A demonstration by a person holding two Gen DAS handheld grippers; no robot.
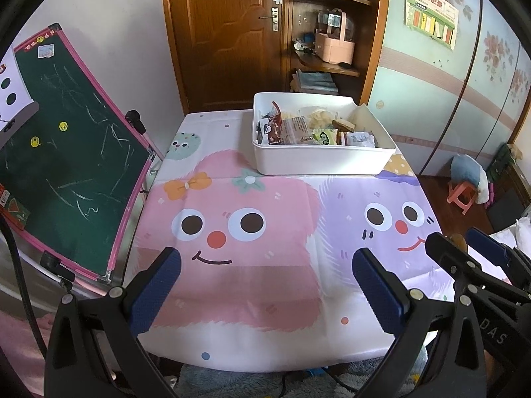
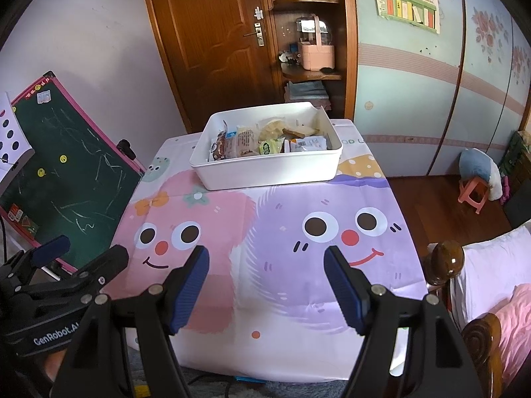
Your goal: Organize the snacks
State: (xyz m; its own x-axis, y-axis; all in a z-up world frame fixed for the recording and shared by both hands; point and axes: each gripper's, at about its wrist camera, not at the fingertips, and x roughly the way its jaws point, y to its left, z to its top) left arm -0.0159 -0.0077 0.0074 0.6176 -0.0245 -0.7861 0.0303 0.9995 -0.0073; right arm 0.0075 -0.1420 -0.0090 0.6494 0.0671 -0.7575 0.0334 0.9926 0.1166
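Observation:
A white plastic bin [image 1: 318, 161] full of wrapped snacks [image 1: 298, 129] stands at the far end of the table; it also shows in the right wrist view [image 2: 265, 172], with the snacks [image 2: 262, 142] inside. My left gripper [image 1: 265, 265] is open and empty, low over the near part of the table. My right gripper [image 2: 265, 265] is open and empty, beside it to the right. Each gripper shows in the other's view: the right [image 1: 464, 242], the left [image 2: 86, 252]. Both are well short of the bin.
The table carries a cartoon-monster cloth [image 1: 249, 232]. A green chalkboard [image 1: 66, 152] leans at the table's left side. A wooden door and corner shelves [image 1: 325, 33] stand behind. A bed with a wooden post [image 2: 448, 262] is at the right, and a pink stool [image 2: 474, 195] on the floor.

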